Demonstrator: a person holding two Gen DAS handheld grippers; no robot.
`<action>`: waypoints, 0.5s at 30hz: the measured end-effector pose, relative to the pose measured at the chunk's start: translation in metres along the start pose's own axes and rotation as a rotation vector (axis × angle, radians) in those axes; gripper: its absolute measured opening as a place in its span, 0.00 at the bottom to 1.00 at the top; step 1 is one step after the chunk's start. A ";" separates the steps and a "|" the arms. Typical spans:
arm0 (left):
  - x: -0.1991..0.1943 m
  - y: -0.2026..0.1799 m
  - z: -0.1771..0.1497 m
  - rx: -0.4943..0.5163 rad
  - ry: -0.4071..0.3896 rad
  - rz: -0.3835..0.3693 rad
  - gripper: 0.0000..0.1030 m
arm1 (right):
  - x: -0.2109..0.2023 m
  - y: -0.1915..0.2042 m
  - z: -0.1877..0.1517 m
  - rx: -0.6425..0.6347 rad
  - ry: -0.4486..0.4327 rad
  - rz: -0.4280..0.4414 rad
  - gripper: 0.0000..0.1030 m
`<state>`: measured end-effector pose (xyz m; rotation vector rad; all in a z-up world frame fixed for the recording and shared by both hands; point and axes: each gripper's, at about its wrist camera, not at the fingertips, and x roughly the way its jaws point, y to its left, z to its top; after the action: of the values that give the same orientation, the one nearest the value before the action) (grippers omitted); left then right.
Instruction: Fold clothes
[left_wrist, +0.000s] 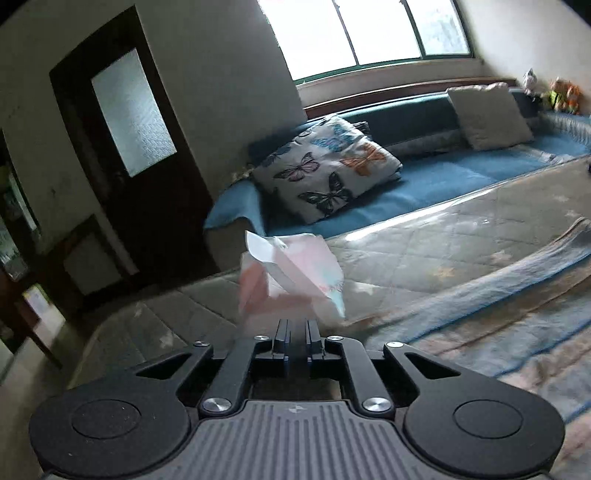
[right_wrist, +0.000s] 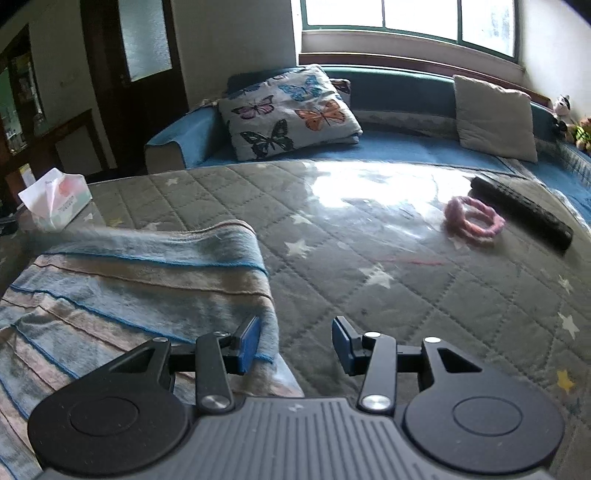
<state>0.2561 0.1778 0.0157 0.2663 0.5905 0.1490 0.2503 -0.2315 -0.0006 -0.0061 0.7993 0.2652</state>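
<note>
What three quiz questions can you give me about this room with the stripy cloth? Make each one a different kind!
1. True or false: the right gripper is clamped shut on the striped cloth.
2. Pick one: what lies nearest the black remote on the quilted top? A) pink fuzzy rings B) a spoon C) a cup
3. Fill the gap: the big cushion on the blue sofa is printed with ____.

Key: 1 false, its jaws stand open and the cloth's edge is only beside one finger; 2 A; 3 butterflies.
</note>
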 end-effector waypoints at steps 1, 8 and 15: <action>-0.006 -0.001 -0.002 -0.009 0.005 -0.039 0.09 | -0.002 -0.002 -0.001 0.007 0.002 0.001 0.42; -0.026 -0.025 -0.026 0.002 0.086 -0.225 0.11 | -0.008 -0.013 -0.009 0.090 0.036 0.075 0.42; -0.026 -0.028 -0.043 -0.008 0.124 -0.216 0.11 | -0.005 -0.006 -0.010 0.111 0.045 0.131 0.14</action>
<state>0.2117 0.1543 -0.0127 0.1844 0.7369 -0.0412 0.2413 -0.2397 -0.0041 0.1458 0.8596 0.3454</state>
